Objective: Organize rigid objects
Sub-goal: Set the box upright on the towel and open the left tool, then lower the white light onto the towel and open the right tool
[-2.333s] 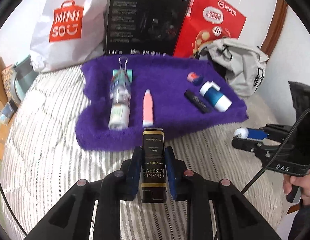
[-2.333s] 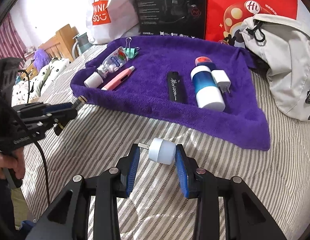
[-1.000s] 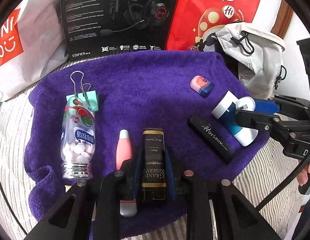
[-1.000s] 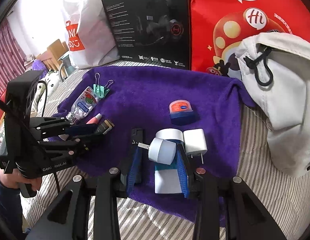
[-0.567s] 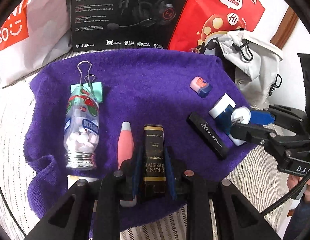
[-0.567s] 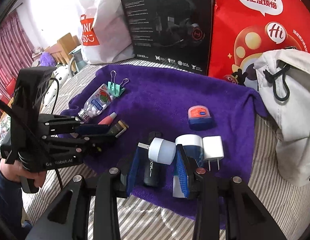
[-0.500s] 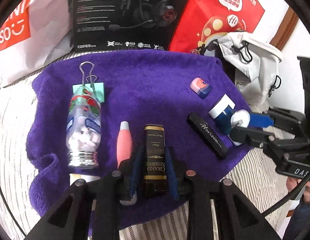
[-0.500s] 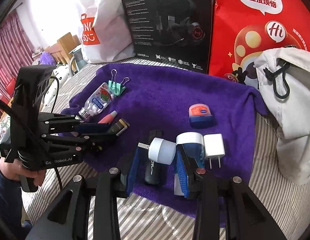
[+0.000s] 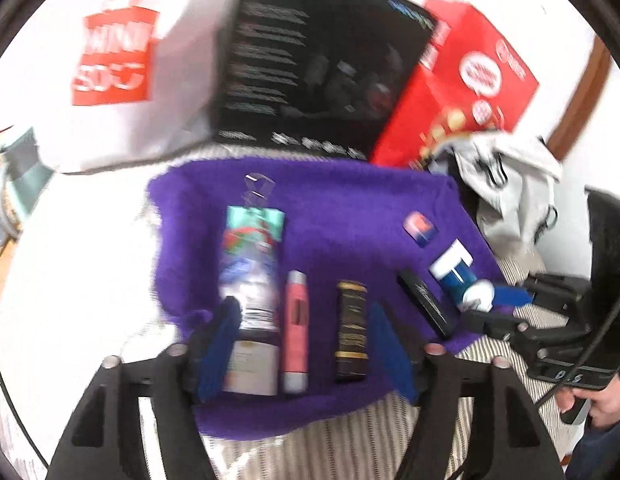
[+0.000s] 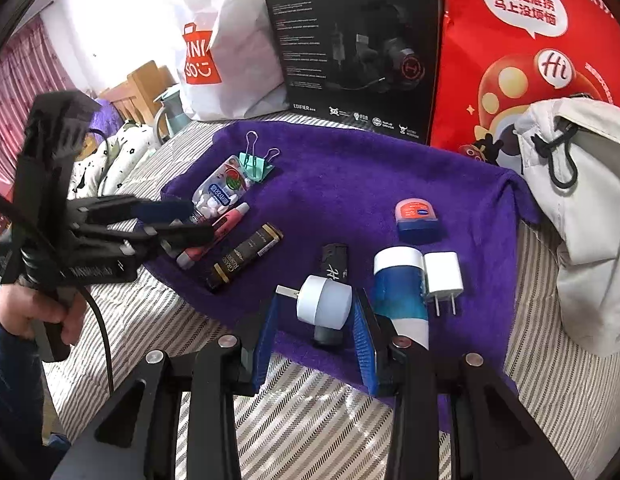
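While L tongs (image 9: 305,344) open — box (image 10: 245,256) down on towel (image 10: 350,176) betw wide jaws, untouched. Looks mostly done: bottle (image 10: 221,188), pen (image 10: 213,236), box in a row. Left — plug (image 10: 325,306), pinched in R tongs (image 10: 314,322), above towel's near edge.

place: home bedroom | surface: bed with striped cover (image 10: 318,416), lower frame, purple towel (image 10: 350,184) spread on it | far left: wooden bedframe (image 10: 139,88), pink curtain (image 10: 25,64), printed bedding (image 10: 109,160) | top: shopping bags (image 10: 225,48), headset box (image 10: 358,40), grey backpack (image 10: 582,208) propped along white wall
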`<state>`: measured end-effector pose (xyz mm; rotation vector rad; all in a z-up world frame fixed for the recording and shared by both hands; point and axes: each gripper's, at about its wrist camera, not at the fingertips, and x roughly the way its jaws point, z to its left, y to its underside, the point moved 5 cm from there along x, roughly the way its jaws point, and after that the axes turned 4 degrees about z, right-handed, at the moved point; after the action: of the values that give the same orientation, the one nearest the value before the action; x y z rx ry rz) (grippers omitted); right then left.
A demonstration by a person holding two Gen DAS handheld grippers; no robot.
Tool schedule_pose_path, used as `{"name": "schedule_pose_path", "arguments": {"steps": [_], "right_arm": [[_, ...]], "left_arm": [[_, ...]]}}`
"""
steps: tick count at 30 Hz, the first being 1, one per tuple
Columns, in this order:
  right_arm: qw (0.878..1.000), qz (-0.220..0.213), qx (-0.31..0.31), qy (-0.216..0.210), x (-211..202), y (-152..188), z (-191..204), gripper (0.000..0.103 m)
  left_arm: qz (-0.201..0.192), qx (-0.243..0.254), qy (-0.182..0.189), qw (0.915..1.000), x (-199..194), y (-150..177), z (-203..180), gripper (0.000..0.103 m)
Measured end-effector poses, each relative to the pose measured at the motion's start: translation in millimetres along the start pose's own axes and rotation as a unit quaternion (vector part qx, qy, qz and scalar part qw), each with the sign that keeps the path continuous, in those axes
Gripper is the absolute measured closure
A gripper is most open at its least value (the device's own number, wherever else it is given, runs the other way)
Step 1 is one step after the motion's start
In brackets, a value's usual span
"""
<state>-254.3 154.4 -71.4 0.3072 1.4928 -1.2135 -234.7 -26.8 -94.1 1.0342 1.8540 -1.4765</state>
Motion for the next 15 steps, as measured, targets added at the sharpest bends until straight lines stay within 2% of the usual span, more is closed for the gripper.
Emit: {"name": "schedule_pose_path", "arguments": {"steps": [4,15], "right_arm": [[1.0,0.01,-0.006,-0.006,14.5,-6.1,7.1,0.067],[0.998,0.058,-0.031,0.004,62.5,-13.2,26.9,0.067]], "left_arm": [[-0.01,-0.022,-0.015,0.9996,-13.8,-1.3,23.8,0.029],[-0.023,-0.054,-0.006,0.9982,-30.8,0.7,52.2,0.029]]}}
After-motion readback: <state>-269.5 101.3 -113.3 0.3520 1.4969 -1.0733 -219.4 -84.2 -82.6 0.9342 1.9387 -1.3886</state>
